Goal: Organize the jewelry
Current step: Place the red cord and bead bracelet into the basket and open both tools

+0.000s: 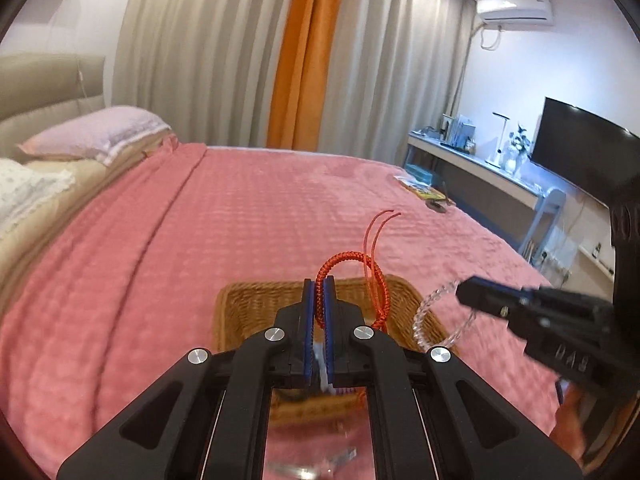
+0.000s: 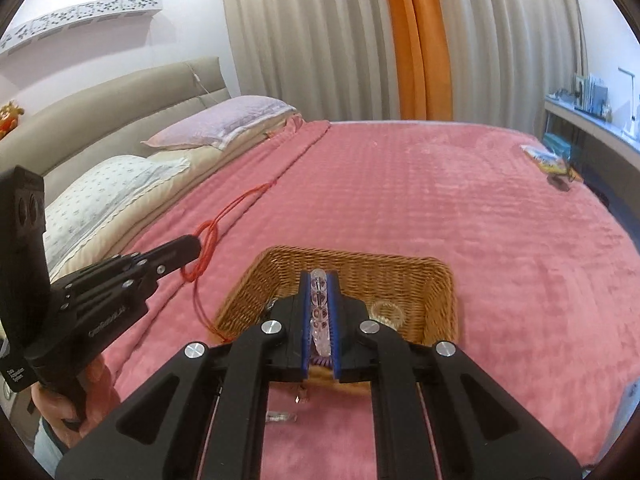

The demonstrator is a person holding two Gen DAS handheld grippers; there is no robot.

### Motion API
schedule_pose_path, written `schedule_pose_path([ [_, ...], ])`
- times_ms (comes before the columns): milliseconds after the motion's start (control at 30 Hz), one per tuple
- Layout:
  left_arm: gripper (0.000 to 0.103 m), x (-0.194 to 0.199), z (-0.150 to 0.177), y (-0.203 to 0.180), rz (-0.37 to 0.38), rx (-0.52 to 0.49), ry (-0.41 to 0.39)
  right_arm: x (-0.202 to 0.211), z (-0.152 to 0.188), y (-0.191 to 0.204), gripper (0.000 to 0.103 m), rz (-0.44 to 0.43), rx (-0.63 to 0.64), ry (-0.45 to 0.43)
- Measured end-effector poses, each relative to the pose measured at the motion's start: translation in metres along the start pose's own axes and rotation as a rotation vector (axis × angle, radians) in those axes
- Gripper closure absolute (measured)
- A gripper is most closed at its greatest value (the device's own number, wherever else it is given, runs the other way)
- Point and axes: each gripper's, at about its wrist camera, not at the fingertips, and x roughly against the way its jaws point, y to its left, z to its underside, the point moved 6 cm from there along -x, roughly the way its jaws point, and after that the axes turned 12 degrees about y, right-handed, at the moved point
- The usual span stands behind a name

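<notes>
My left gripper (image 1: 319, 286) is shut on a red braided cord bracelet (image 1: 352, 258), held above the near edge of a wicker basket (image 1: 248, 300); its loose red strings trail upward. The left gripper also shows in the right wrist view (image 2: 188, 250) with the red cord (image 2: 208, 240) hanging from it. My right gripper (image 2: 319, 280) is shut on a clear crystal bead bracelet (image 2: 319, 300) over the wicker basket (image 2: 400, 276). In the left wrist view the right gripper (image 1: 466, 290) holds the bead bracelet (image 1: 424, 312) beside the basket's right rim. A clear ring-shaped piece (image 2: 386, 312) lies in the basket.
The basket sits on a pink bedspread (image 2: 440, 208). Pillows (image 2: 224, 124) and a headboard are at the far left. A small packet and dark item (image 2: 548, 160) lie at the bed's far right edge. A desk and TV (image 1: 580, 152) stand right.
</notes>
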Motion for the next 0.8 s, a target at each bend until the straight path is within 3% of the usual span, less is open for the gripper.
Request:
schedule_pose_path([
  [267,0.100,-0.087,0.017,0.013,-0.006,0.040,0.099,-0.085,-0.004,-0.029,0.097,-0.056,-0.108,0.081],
  [567,0.099,-0.127,0.033,0.020,-0.002,0.031,0.178,-0.138,0.012,-0.050,0.097,-0.043,-0.157,0.146],
  [633,0.092,-0.130,0.036,0.019,0.005,0.030,0.197,-0.141,0.015,-0.053,0.096,-0.018,-0.162,0.149],
  [700,0.074,-0.125,0.037,0.022,0.005,0.037,0.195,-0.144,0.017,-0.056,0.093,-0.017,-0.167,0.162],
  [767,0.063,-0.114,0.035,0.025,0.019,0.047,0.180,-0.139,0.018,-0.056,0.091,-0.029,-0.164,0.158],
  [800,0.062,-0.104,0.033,0.025,0.035,0.047,0.166,-0.132,0.018,-0.055,0.090,-0.030,-0.157,0.147],
])
